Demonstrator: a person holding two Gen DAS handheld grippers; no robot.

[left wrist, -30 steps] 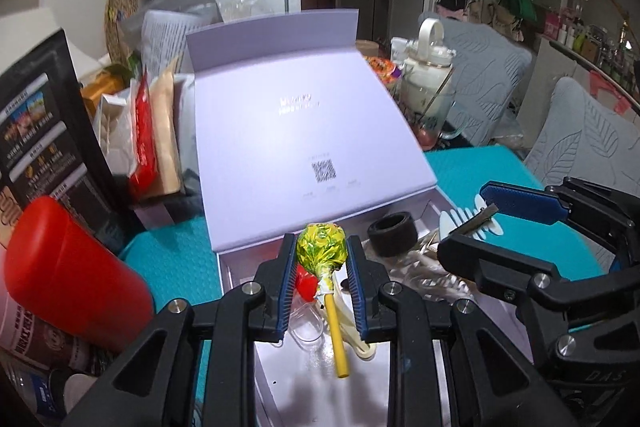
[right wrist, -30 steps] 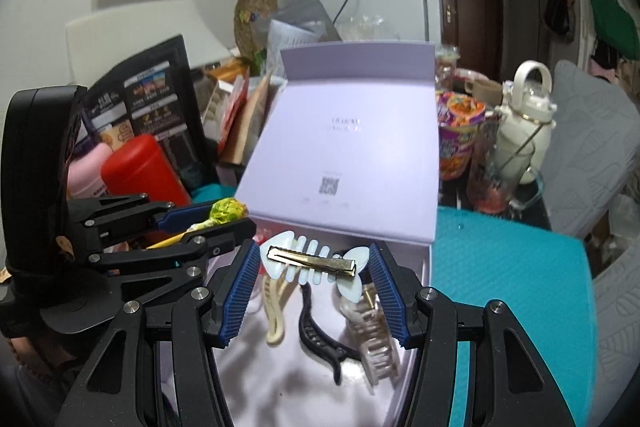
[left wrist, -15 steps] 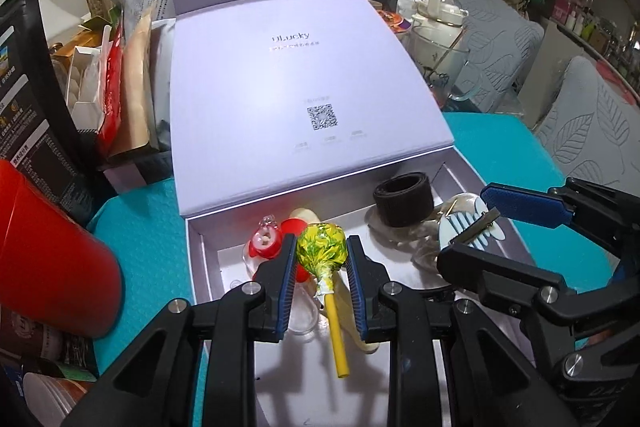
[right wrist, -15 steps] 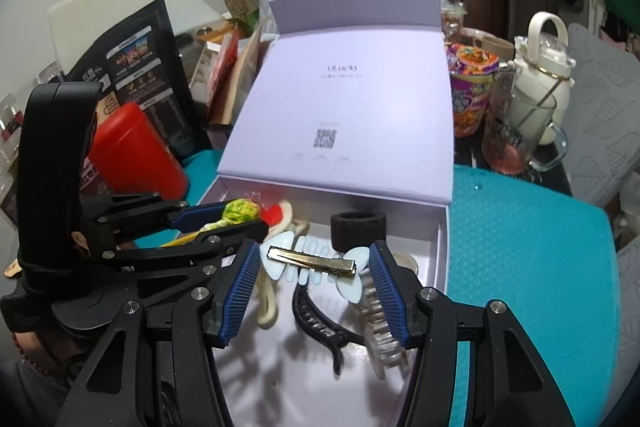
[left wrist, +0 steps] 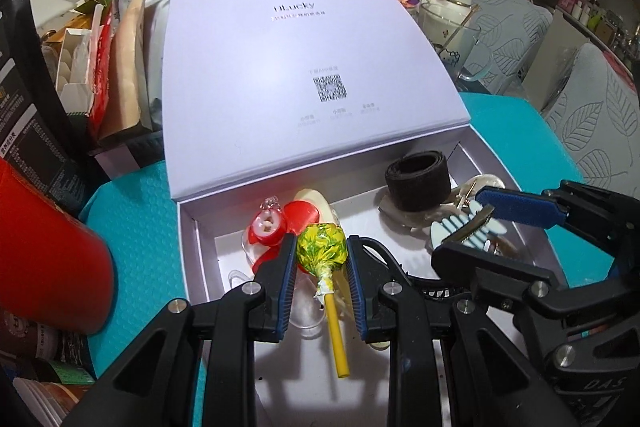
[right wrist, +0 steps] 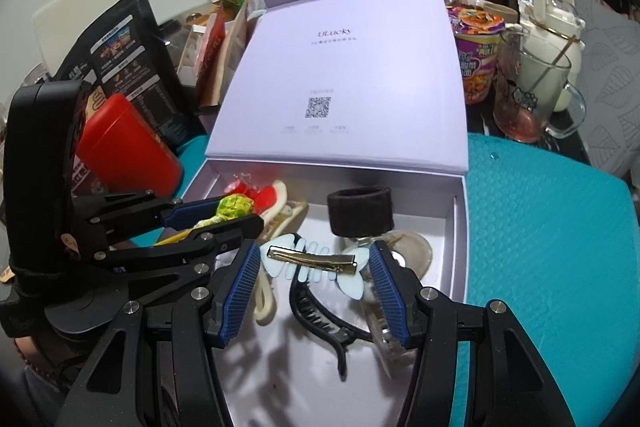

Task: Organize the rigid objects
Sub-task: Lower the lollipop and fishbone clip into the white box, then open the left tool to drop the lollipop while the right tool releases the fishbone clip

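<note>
The left gripper (left wrist: 321, 254) is pinching a light yellow-green wrapped lollipop (left wrist: 321, 243) by its hard head; the right gripper (right wrist: 313, 264), at 3 o'clock, is clamping a thin, fragile pale-blue fishbone hair clip (right wrist: 313, 263) endwise.

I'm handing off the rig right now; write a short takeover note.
Left gripper: shut on the lollipop, over the box.
Right gripper: shut on the fishbone hair clip, also over the box.
Already inside: black ring, black claw clip, cream clip, red pieces.
Left to do: lower and release both held items into the box.
</note>
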